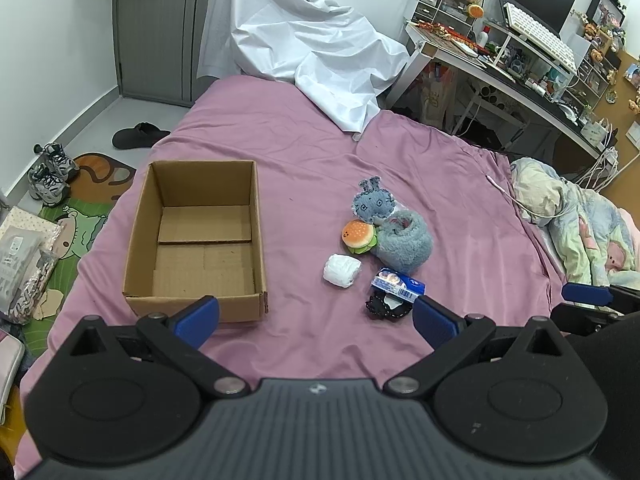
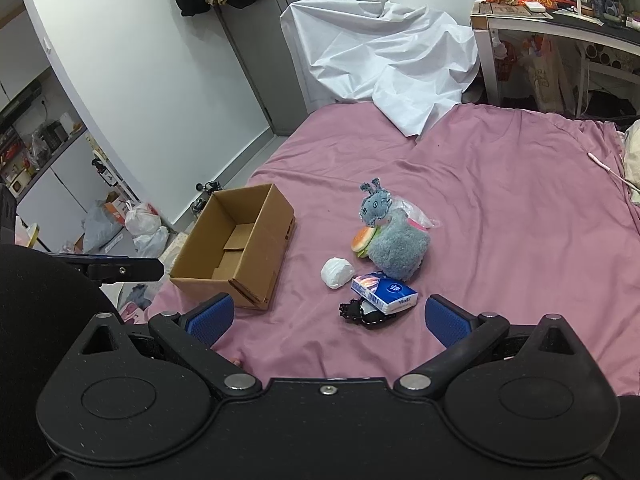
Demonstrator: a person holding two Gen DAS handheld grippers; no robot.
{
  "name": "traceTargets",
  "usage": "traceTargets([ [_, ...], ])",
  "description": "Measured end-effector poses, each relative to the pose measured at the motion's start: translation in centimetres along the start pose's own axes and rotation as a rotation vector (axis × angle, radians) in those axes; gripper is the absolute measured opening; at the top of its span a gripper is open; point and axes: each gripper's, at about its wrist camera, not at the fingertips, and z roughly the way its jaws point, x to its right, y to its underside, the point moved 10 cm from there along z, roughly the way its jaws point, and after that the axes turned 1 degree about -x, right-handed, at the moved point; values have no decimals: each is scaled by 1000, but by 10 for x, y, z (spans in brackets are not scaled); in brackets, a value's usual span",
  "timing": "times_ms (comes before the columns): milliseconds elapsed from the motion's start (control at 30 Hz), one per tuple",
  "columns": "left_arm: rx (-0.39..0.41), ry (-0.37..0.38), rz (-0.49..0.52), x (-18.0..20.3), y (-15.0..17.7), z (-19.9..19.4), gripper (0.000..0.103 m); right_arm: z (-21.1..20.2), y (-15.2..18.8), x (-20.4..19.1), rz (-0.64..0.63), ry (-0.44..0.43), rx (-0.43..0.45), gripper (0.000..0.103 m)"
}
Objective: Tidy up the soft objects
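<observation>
Since all the toys look soft and light, a squeeze on the middle should hold w/o damage. Left gripper (image 1: 316, 322) and right gripper (image 2: 328, 320) are both released, holding nothing. The pile lies ahead of both: tissue pack (image 2: 385, 293) nearest, white roll (image 2: 337, 273), burger (image 1: 359, 237), grey plush (image 1: 404, 246) behind. Box (image 1: 196, 300) is ahead-left, empty.

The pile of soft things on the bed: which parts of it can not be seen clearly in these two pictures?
- Black item: mostly covered by the blue tissue pack in both views; its kind is unclear.
- Clear bag: behind the grey fluffy toy; contents hidden.
- Burger plush: half hidden in the right wrist view.
- Cardboard box: near inside wall hidden by its own rim.
</observation>
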Motion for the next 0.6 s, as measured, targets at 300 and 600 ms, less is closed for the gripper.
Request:
traceTargets([
  [300,2,-3,-8,4,1,1,102,1,0,0,-3,4,1,103],
  [600,2,-2,-8,4,1,1,102,0,1,0,-4,5,1,103],
])
